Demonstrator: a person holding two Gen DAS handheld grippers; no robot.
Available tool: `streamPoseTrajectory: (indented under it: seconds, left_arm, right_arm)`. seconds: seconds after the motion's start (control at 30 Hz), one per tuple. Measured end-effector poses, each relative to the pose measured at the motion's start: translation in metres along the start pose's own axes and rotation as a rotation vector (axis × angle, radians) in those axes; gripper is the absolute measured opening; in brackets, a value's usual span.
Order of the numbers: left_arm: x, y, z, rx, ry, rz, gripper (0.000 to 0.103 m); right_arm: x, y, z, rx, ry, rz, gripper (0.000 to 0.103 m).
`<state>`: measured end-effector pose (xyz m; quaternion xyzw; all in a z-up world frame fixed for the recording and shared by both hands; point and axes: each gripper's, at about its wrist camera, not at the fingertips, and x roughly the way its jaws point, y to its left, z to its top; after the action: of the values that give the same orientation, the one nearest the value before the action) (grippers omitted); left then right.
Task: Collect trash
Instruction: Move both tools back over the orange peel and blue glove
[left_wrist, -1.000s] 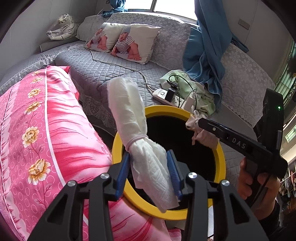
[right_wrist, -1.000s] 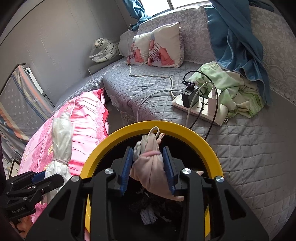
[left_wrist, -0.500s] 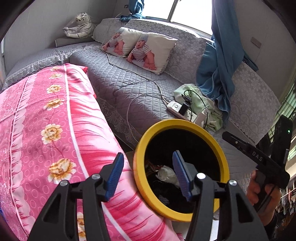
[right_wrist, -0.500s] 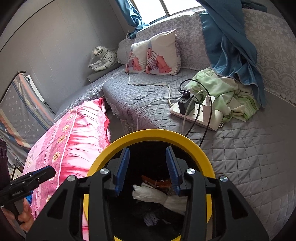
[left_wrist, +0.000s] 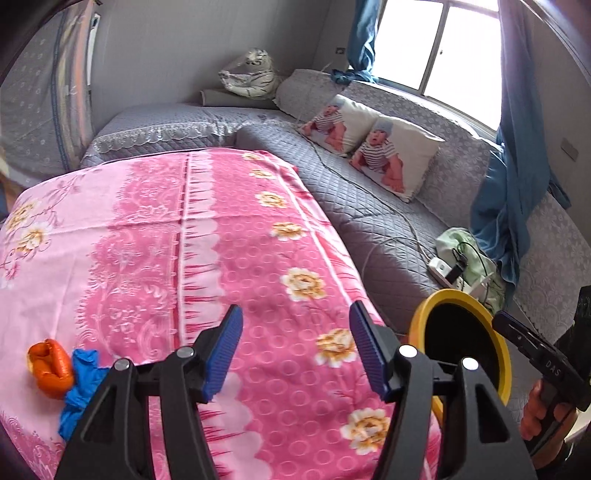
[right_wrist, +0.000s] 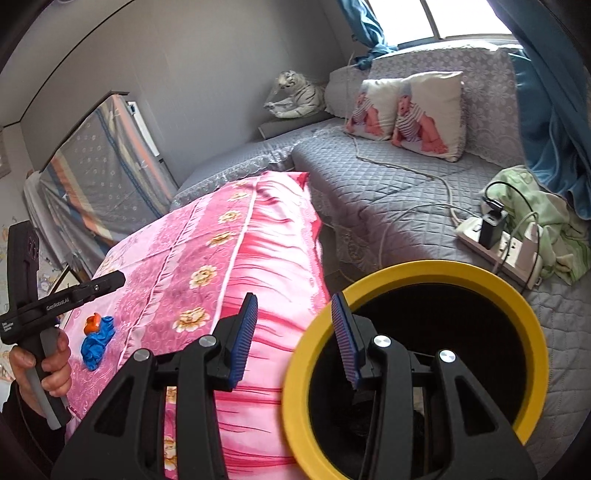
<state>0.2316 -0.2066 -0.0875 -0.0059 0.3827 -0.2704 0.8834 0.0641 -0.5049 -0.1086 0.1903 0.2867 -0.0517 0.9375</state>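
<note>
My left gripper (left_wrist: 295, 349) is empty, its jaws having just been opening, nothing between them but pink cloth below. My right gripper (right_wrist: 293, 334) is empty too, its jaws parted and lately widened a little, hanging over the near rim of the yellow bin (right_wrist: 436, 271) at about 4 o'clock in its view. The bin's inside is too dark to read, so I cannot say what it holds. What is left, I judge, is the orange scrap (left_wrist: 50, 363) touching the blue scrap (left_wrist: 79, 389), at 8 o'clock from the left gripper. Both lie on the table under its pink flowered cloth (left_wrist: 207, 236). Beyond stands a grey quilted sofa (left_wrist: 354, 199) with two cushions (left_wrist: 369, 144), a power strip (right_wrist: 498, 247), blue curtains (left_wrist: 509, 166) and a window.
</note>
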Motion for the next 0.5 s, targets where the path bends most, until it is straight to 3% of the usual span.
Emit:
streamPoseTrajectory:
  seconds: [0.13, 0.5]
  left_arm:
    - [-0.016, 0.049, -0.003, -0.055, -0.021, 0.071, 0.064]
    - [-0.060, 0.167, -0.031, -0.204, -0.035, 0.234, 0.066]
  right_arm:
    - [0.014, 0.036, -0.001, -0.053, 0.034, 0.072, 0.046]
    - [0.057, 0.170, -0.032, -0.269, 0.157, 0.268, 0.047]
